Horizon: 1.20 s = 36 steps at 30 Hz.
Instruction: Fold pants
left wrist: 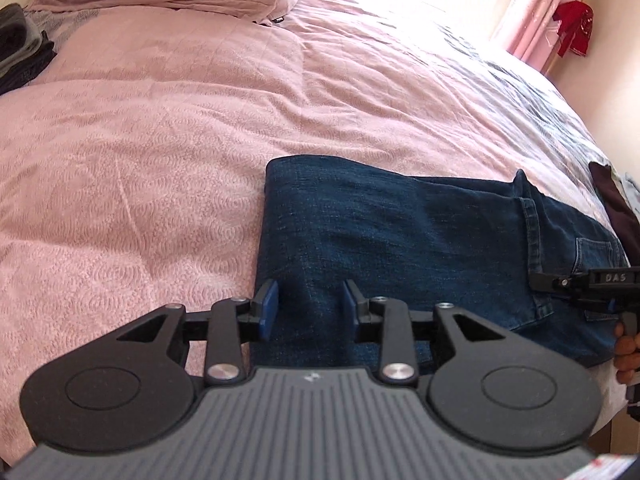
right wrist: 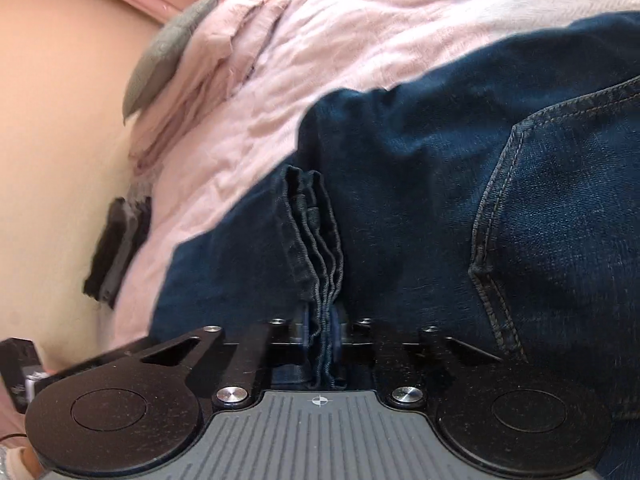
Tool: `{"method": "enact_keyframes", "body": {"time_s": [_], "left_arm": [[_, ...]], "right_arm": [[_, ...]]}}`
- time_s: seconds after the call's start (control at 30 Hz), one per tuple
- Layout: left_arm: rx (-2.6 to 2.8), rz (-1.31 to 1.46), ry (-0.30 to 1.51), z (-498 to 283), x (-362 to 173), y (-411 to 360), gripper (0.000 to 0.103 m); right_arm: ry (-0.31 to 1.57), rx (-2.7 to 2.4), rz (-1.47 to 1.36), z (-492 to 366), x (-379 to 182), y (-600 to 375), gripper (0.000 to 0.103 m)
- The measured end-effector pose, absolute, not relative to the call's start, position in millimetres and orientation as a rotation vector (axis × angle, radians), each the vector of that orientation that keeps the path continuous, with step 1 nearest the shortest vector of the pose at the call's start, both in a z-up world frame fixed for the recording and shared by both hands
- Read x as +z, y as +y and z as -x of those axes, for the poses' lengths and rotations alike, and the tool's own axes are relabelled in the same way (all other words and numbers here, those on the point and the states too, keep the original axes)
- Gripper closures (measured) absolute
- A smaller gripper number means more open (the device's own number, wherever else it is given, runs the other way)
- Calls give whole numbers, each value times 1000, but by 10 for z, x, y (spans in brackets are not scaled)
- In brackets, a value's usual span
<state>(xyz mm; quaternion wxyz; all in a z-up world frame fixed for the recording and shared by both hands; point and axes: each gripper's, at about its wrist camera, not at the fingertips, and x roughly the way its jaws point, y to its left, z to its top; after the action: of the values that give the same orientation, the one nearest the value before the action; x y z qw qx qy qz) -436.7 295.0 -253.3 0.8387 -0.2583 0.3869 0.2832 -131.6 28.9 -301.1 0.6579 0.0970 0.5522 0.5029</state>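
I've got the pants (left wrist: 400, 240) lying on the pink bedspread (left wrist: 140, 184), already doubled over, long axis running across the left wrist view from the folded edge at left to the pocket end at right.

R gripper (right wrist: 322, 336) is clenched on a bunched stack of denim edges, hems or waistband I can't tell, w/ several layers pinched between the pads; the back pocket (right wrist: 560, 216) sits just right of the pinch. In the left view that same gripper shows at the far right edge, at the pocket end.

L gripper (left wrist: 308, 304) is released: blue pads stand apart, nothing between them, hovering over the near-left part of the denim, beside the folded edge. Whether the tips touch cloth, can't tell.

So each hand is at its own end: R has the pocket end, L is nearest the fold end. My read: next fold goes along that long axis, so L likely needs to pin or grab its end before R carries its end across. Risk imo: layers slipping out of R's pinch, stack is thick.
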Motion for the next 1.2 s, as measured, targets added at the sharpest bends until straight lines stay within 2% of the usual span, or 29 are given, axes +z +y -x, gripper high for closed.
{"method": "enact_keyframes", "body": {"time_s": [0.17,0.23,0.47,0.6,0.7,0.8,0.97,1.07,1.2], "left_arm": [[559,462,851,4257,-2470,2912,75],[534,430,856,4204,-2460,2878,75],[482,360,882,4021,-2491,2796,77],[479,358,885,4019,-2524,2826,78],[498,374,888,4025,-2558,2864,78],[529,363,882,4038,-2502,2904,83],[549,365,819,3938,-2343,3076,84],[531,325,807,3697,-2366,3126,84],[539,349,874,3414,-2683,3288,83]], "right_arm": [[1252,992,-213,1374,-2768,-2,99],[1296,951,-246,1381,-2795,-115,99],[1252,845,-216,1515,-2725,-259,100],[1323,777,-141,1450,-2896,-119,99],[1313,791,-27,1440,-2796,73,97],[1190,741,63,1494,-2580,76,87],[936,782,89,1594,-2326,159,86],[869,840,192,1604,-2507,463,86],[910,821,282,1571,-2878,755,86]]}}
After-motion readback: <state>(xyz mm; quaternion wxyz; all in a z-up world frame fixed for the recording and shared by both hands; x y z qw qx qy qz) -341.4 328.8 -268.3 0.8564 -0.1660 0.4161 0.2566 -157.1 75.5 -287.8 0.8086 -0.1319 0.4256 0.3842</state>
